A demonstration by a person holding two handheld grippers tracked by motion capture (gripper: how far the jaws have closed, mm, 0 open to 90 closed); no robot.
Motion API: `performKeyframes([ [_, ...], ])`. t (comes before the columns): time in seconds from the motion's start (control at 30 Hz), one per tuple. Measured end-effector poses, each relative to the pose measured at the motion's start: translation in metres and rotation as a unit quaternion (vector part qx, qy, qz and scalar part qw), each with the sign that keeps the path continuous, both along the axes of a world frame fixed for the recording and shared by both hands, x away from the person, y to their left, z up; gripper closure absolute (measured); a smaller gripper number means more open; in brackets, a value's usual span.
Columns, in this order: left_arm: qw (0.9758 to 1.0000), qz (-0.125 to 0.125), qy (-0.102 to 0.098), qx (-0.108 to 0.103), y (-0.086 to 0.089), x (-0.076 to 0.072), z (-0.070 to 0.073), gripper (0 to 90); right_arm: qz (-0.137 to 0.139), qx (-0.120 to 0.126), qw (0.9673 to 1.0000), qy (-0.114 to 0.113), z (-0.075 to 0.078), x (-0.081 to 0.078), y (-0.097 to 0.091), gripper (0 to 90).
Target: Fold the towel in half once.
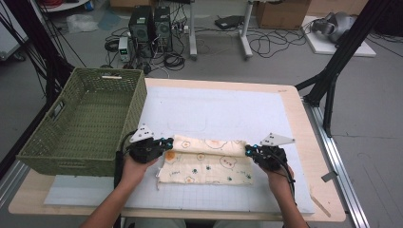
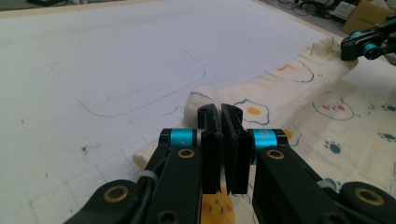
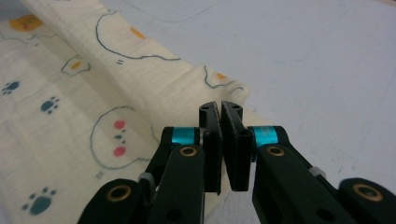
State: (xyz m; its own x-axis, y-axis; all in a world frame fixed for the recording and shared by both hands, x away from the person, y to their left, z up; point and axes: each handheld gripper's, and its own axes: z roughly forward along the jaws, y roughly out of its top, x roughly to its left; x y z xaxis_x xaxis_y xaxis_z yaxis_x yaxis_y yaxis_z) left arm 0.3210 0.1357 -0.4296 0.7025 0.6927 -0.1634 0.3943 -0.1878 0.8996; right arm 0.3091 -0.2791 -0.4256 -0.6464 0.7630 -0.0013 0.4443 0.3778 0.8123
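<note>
While 2 grippers pinch 1 cloth, 1 basket stands left.

Table: my light wooden worktop, bare along its edges.
Mat: 1 white sheet over most of the top, faint gridlines near me.
Basket: 1 green woven basket on the left, overhanging the edge.
Cloth: 1 cream printed cloth, partly folded, on the mat before me.
</note>
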Motion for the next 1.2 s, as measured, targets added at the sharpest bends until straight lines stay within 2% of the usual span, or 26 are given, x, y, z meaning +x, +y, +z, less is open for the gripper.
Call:
performKeyframes([
  [0.1,0.9999,-0.015,0.004,-0.001,0.002,-0.006,-0.006,84.8,0.009,-0.012,0.9999,0.004,-0.004,-0.008,0.0,87.1],
  [0.17,0.9998,-0.019,0.008,-0.002,0.003,-0.009,-0.009,80.5,0.008,-0.002,0.9999,0.009,-0.008,-0.012,-0.002,86.8],
  [0.23,0.9998,-0.014,0.016,-0.001,0.003,-0.008,-0.008,63.1,0.006,-0.003,0.9999,0.012,-0.008,-0.014,-0.003,85.8],
  [0.33,0.9998,-0.007,0.015,-0.011,0.004,-0.007,-0.005,49.3,0.006,0.014,0.9999,0.006,-0.004,-0.015,-0.004,78.9],
  [0.5,1.0,0.002,-0.002,-0.005,0.004,-0.005,-0.002,46.2,0.01,0.037,0.9993,-0.005,0.005,-0.016,-0.006,67.7],
  [0.57,1.0,0.006,-0.006,-0.005,0.002,-0.002,-0.004,46.3,0.0,0.049,0.9988,-0.006,0.006,-0.015,-0.007,62.1],
  [0.6,1.0,0.001,-0.002,0.0,0.001,-0.001,-0.005,47.2,-0.002,0.053,0.9986,-0.006,0.007,-0.014,-0.007,59.3],
  [0.63,0.9998,-0.015,0.014,0.002,-0.001,-0.001,-0.007,51.1,-0.007,0.053,0.9985,-0.008,0.007,-0.014,-0.007,57.3],
  [0.67,0.9995,-0.022,0.021,0.003,-0.002,-0.002,-0.008,53.7,-0.008,0.055,0.9984,-0.01,0.007,-0.013,-0.007,56.2],
  [0.73,0.9992,-0.03,0.025,0.001,-0.002,-0.005,-0.009,53.5,-0.008,0.062,0.998,-0.012,0.009,-0.014,-0.009,54.1],
  [0.77,0.9992,-0.029,0.026,-0.005,-0.001,-0.006,-0.008,53.4,-0.008,0.069,0.9975,-0.014,0.01,-0.015,-0.01,53.7],
  [0.97,0.9992,-0.018,0.001,-0.036,0.01,-0.012,0.005,50.4,-0.014,0.092,0.9954,-0.025,0.016,-0.02,-0.021,53.7],
  [1.03,0.9994,-0.013,0.0,-0.033,0.01,-0.012,0.005,50.2,-0.016,0.091,0.9954,-0.025,0.016,-0.02,-0.024,54.2],
  [1.1,0.9993,-0.015,0.009,-0.033,0.009,-0.012,0.004,50.2,-0.017,0.084,0.9962,-0.017,0.014,-0.021,-0.023,55.5],
  [1.2,0.9997,-0.008,0.016,-0.017,0.009,-0.013,0.002,51.0,-0.012,0.065,0.9978,-0.005,0.011,-0.022,-0.02,59.5],
])
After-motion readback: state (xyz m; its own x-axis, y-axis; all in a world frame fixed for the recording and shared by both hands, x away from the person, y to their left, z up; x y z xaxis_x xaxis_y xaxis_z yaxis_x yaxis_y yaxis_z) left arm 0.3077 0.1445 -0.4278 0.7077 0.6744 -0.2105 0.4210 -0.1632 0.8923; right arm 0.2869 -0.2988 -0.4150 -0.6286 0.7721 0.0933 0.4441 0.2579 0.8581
